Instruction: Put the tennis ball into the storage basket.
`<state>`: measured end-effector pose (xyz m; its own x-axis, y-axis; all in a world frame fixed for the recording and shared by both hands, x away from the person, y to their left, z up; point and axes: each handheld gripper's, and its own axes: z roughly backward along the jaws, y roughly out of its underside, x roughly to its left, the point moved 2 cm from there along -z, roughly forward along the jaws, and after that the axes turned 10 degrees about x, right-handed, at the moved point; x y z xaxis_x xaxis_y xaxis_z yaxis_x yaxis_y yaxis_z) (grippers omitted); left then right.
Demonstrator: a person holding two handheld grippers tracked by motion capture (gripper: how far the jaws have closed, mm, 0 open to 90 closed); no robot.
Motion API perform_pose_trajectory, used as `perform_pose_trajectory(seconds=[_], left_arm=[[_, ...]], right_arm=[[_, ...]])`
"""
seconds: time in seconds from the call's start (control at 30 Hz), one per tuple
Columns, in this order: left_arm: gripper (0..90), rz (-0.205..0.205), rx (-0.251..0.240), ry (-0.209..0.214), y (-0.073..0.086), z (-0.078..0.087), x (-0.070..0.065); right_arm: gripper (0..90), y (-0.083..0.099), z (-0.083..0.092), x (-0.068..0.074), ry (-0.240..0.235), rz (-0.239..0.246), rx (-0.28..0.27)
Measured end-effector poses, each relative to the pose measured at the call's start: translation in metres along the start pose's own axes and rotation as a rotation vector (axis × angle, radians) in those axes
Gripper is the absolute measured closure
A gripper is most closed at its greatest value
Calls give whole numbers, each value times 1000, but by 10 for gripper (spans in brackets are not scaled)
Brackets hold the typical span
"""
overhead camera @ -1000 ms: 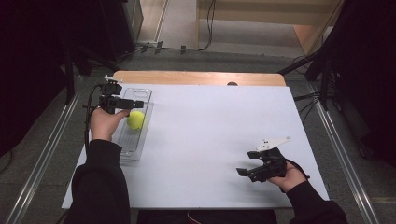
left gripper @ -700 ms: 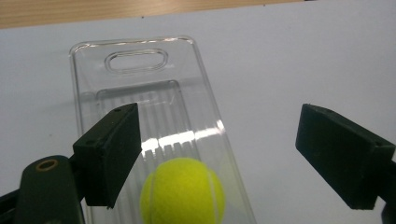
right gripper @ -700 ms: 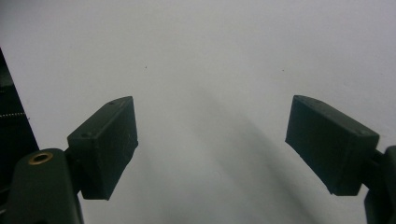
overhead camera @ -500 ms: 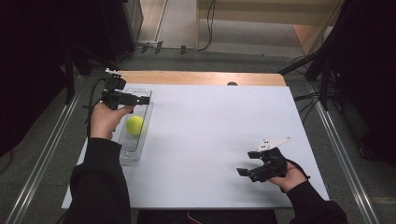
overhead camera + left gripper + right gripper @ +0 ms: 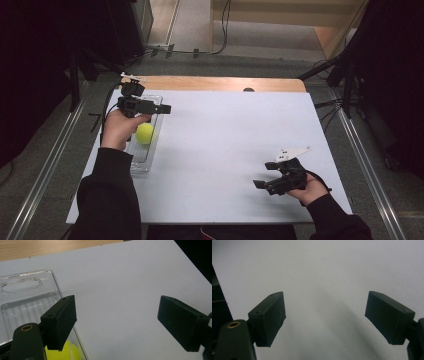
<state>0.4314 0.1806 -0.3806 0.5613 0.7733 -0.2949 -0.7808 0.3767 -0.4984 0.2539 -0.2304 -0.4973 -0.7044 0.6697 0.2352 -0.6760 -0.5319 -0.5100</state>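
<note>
A yellow-green tennis ball (image 5: 145, 133) lies in a clear plastic tray (image 5: 142, 156) at the table's left side. My left gripper (image 5: 162, 108) hangs above the tray's far end, open and holding nothing, pointing right. In the left gripper view the ball (image 5: 65, 352) peeks out below the left jaw, inside the tray (image 5: 23, 300), and the left gripper (image 5: 125, 325) has its jaws wide apart. My right gripper (image 5: 261, 184) rests low near the table's front right, open and empty; the right gripper (image 5: 329, 320) has bare white table between its jaws.
A white board (image 5: 230, 145) covers the table, with a wooden strip (image 5: 215, 84) along its far edge. Metal rails (image 5: 365, 160) run along both sides, with dark equipment and cables beyond.
My left gripper has risen and drawn back toward the tray's far end, away from the ball, which stays in the tray. The right gripper has barely moved.
</note>
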Motion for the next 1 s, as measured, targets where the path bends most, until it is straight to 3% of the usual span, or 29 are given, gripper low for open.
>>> perform_pose_trajectory(seconds=[0.7,1.0], left_arm=[[177,-77,46,68,-1,-26,-27],[177,-112,40,95,6,-24,-38]], right_arm=[[148,0,0,0,0,1,-1],[148,0,0,1,-1,4,-1]])
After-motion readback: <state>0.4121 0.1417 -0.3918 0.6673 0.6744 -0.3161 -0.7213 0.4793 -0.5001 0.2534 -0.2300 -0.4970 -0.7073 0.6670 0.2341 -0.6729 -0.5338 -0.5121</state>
